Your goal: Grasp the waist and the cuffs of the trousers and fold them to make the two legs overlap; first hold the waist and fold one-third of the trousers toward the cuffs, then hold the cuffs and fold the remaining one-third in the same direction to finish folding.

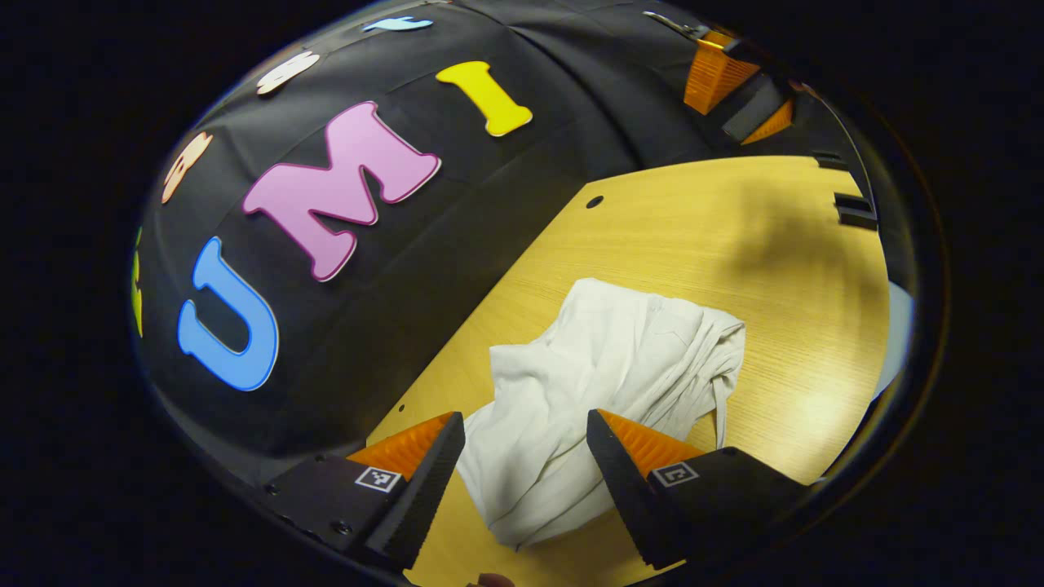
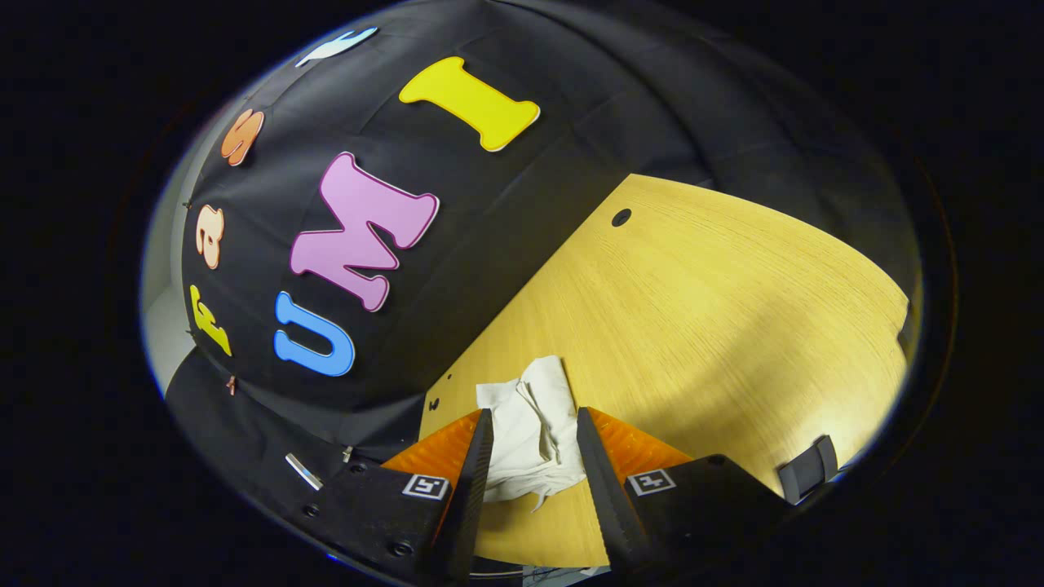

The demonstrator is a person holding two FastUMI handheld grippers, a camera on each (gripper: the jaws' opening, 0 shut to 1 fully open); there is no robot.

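Well, crumpled trousers (image 1: 603, 367) lie near table (image 1: 783, 269) edge, grippers apart.

A light wood-grain counter (image 1: 734, 244) fills the lower right of the left gripper view, its left edge meeting the black cloth wall (image 1: 391, 326) of the booth. A small dark round hole (image 1: 594, 201) sits in the counter near its far corner, close to that edge, and it shows again in the right gripper view (image 2: 621, 217). Two tiny dark dots (image 2: 434, 401) mark the counter's left edge nearer the camera. A soft shadow lies across the far part of the counter. A dark clip-like fitting (image 2: 809, 468) sits at the counter's right edge.
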